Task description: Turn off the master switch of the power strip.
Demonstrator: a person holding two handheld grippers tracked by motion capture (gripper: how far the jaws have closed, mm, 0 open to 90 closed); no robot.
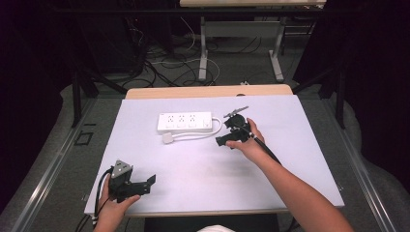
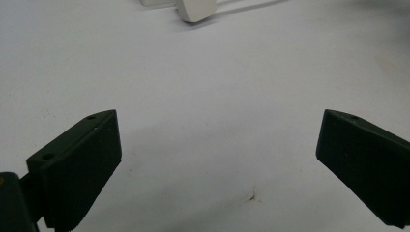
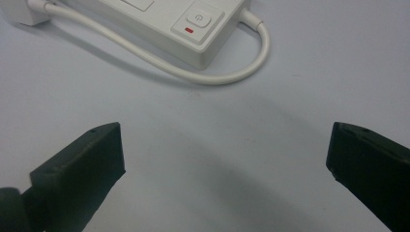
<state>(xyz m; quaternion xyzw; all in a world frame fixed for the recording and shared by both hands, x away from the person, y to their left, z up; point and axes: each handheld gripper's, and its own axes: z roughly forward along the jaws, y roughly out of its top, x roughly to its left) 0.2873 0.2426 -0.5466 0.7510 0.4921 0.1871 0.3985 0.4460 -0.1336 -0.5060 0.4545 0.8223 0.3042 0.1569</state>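
Power strip: a white rectangular plastic power strip [image 1: 184, 122] lay flat on the white-topped table [image 1: 290, 159], toward its far middle, long side running 9 to 3 o'clock.
Switch: in the right gripper view, a square white button with a red mark [image 3: 198, 20] sat at the strip's end nearest the right hand-held gripper.
Cord: a thick white round cord [image 3: 159, 63] left that end, looped along the strip's near side and ended in a white flat plug [image 1: 168, 138] lying at 7 o'clock of the strip.
Right hand-held gripper: the black right hand-held gripper [image 1: 223, 140] stood just off the strip's 4 o'clock corner, jaws spread wide and empty, pointing toward the strip; only bare tabletop lay between its tips.
Left hand-held gripper: the black left hand-held gripper [image 1: 147, 183] rested near the table's near-left corner, at 7 o'clock and well apart from the strip, released with jaws wide and nothing in them.
In the way: only the cord loop lay between the right jaws and the strip's near side; the plug [image 2: 196, 9] lay far ahead of the left jaws.
Edges: the left hand-held gripper sat close to the near edge; the strip was well in from every edge.
Open room: broad bare surface at 3 o'clock and across the near middle.
Surroundings: grey floor with black cables [image 1: 159, 65] and white table legs [image 1: 203, 53] beyond the far edge.
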